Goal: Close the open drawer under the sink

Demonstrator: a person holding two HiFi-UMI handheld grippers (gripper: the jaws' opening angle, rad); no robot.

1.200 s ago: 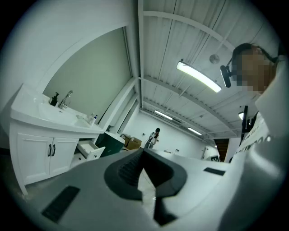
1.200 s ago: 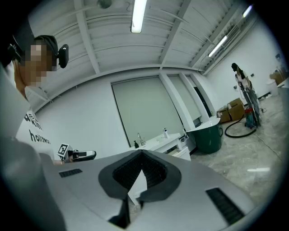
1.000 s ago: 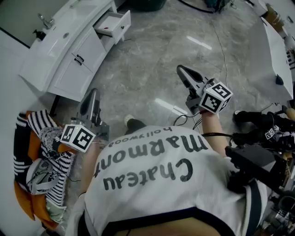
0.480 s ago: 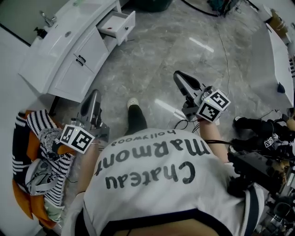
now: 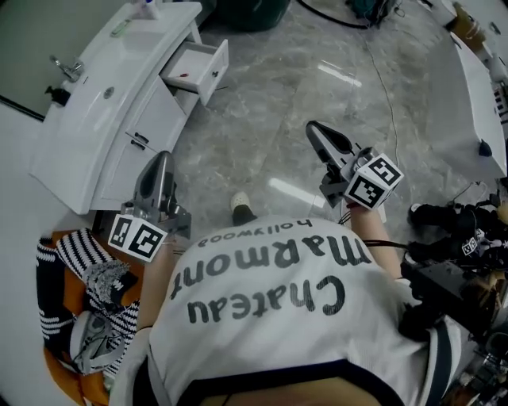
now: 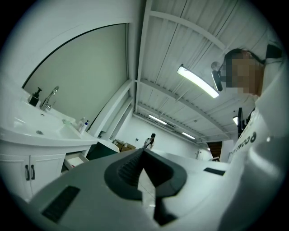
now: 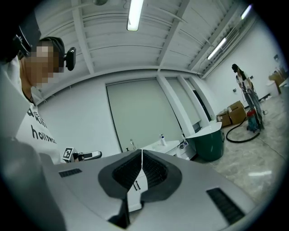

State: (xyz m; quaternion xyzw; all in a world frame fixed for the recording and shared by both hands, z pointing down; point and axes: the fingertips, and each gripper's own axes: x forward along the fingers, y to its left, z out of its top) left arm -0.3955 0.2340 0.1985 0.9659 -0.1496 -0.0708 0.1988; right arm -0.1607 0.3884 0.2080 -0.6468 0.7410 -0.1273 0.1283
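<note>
A grey marbled floor (image 5: 270, 103) fills most of the head view. Along its left edge stands a long white bench (image 5: 75, 147) with a sink (image 5: 119, 75) sunk into its top and a tap (image 5: 62, 67) at the wall side. The person (image 5: 270, 317) in a white printed shirt takes up the lower middle of the view, with one shoe (image 5: 240, 208) showing just ahead. Beside the person's left arm lies a heap of striped clothes (image 5: 79, 317) on something orange. A dark green tub (image 5: 250, 9) stands at the top edge, past the far end of the bench. The bench front has two doors (image 5: 131, 155) with dark handles. Beyond them, towards the far end, the drawer (image 5: 194, 70) is pulled out and juts over the floor with its inside showing. It is well apart from both tools. The left tongs (image 5: 160, 158) hang near the bench's near corner and point along its front. Their jaws meet at the tip with nothing between them. The right tongs (image 5: 312, 127) are held over open floor, also pressed together and empty. Each tool carries a marker cube (image 5: 136, 237) at the hand end.
</note>
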